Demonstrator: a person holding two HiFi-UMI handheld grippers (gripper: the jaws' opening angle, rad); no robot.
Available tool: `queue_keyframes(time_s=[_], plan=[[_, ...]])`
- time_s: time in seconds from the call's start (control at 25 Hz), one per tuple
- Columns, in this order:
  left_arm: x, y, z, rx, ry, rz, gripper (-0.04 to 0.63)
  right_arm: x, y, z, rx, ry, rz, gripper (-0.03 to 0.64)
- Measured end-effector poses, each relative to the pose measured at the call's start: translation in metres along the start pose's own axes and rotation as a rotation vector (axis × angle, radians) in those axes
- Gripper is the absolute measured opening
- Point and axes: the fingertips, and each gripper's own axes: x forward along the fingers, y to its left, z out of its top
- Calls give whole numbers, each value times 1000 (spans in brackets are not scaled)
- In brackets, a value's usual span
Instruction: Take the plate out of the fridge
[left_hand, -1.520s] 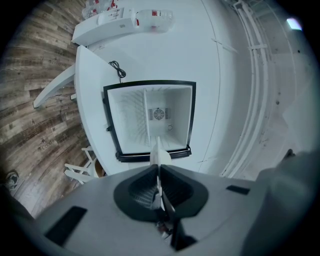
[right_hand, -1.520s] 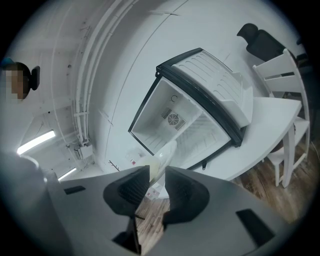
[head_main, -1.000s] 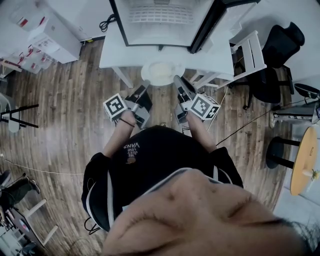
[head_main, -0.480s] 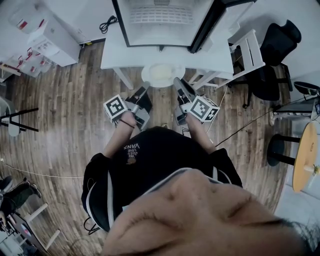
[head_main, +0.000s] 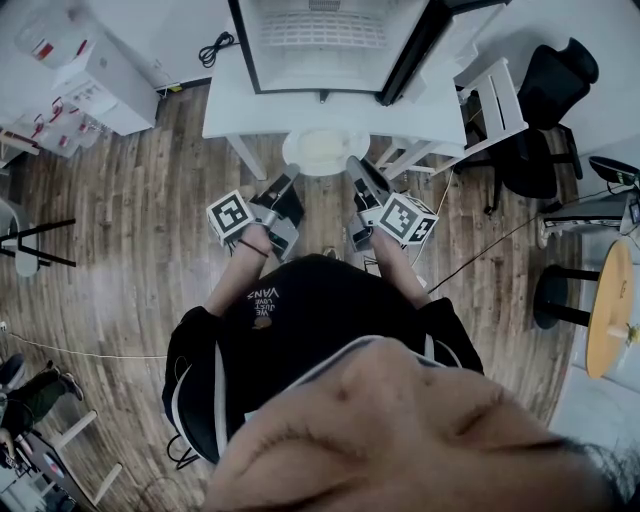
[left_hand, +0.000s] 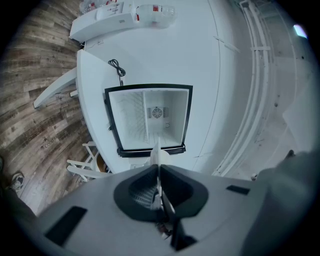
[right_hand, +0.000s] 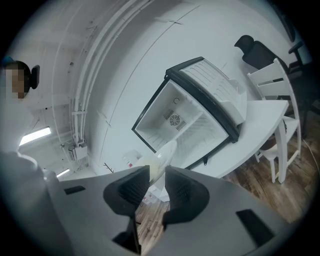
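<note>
Change: next to none against the moments just before; plate (head_main: 322, 150), both grippers and fridge (head_main: 330, 55) in the same spots as then.
Meaning for the task: judged a pause with the main step done, the plate already outside the fridge; probably left to do, carrying it clear or setting it down.
Plate: just in front of the fridge's open mouth, fully out of it, held level in the air at the front edge of the tabletop (head_main: 230, 110) that carries the fridge.
On the plate: pale face, no food made out.
Left gripper (left_hand: 158, 169): fingers pressed nearly together, pinching the thin rim seen edge-on, on the side of the plate away from the fridge door.
Right gripper (right_hand: 157, 169): fingers part-way apart with the thicker rim wedged between them; read as a grip, on the door side of the plate.
Fridge interior: white ribbed walls and a round fan on the back wall; nothing stored inside that shows.
Fridge door (right_hand: 215, 92): swung wide open; its inner shelves look bare.
Risk: only two rim pinches carrying the plate, so any tilt or uneven pull could let it slip.
White chair (head_main: 495, 100): beside the fridge, on its door side, clear of the plate.
</note>
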Motion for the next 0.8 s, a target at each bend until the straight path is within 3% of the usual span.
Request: queue_keyframes(time_s=[0.8], plan=[[1, 0, 4, -19, 0, -1, 31, 5, 1, 2, -16, -1, -1, 101]])
